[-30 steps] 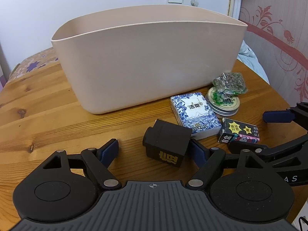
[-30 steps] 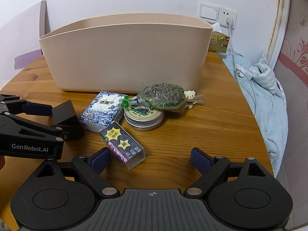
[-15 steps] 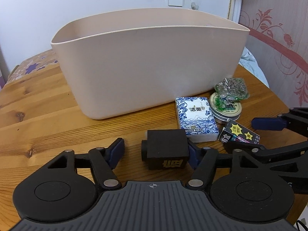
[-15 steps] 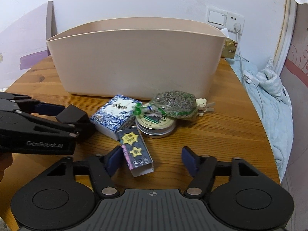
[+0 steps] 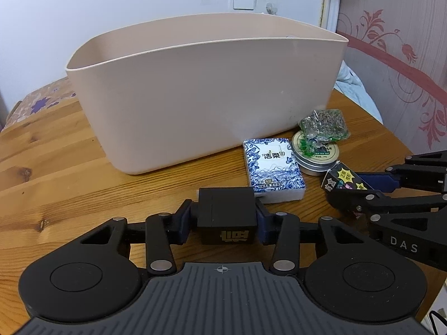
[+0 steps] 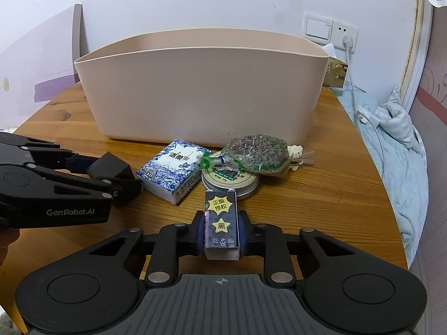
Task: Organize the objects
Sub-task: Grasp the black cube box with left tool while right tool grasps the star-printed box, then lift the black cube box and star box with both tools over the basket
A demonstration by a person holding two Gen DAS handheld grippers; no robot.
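My left gripper (image 5: 222,220) is shut on a black box (image 5: 226,212) with gold lettering, low over the wooden table (image 5: 69,173); it also shows in the right wrist view (image 6: 111,169). My right gripper (image 6: 220,233) is shut on a small dark card box (image 6: 221,220) with yellow stars, also seen in the left wrist view (image 5: 342,180). A large beige bin (image 5: 206,95) stands just behind. A blue-and-white tissue pack (image 5: 272,166), a round tin (image 5: 317,157) and a clear bag of dried herbs (image 5: 324,124) lie in front of the bin.
A tiny white bear charm (image 6: 296,153) lies right of the herb bag. A wall socket with a white cable (image 6: 353,83) and blue bedding (image 6: 396,139) are beyond the table's right edge. A gold box (image 6: 335,72) sits behind the bin.
Both grippers went from open to shut: the left closed on the black box, the right closed on the card box. Both moved slightly forward toward the bin.
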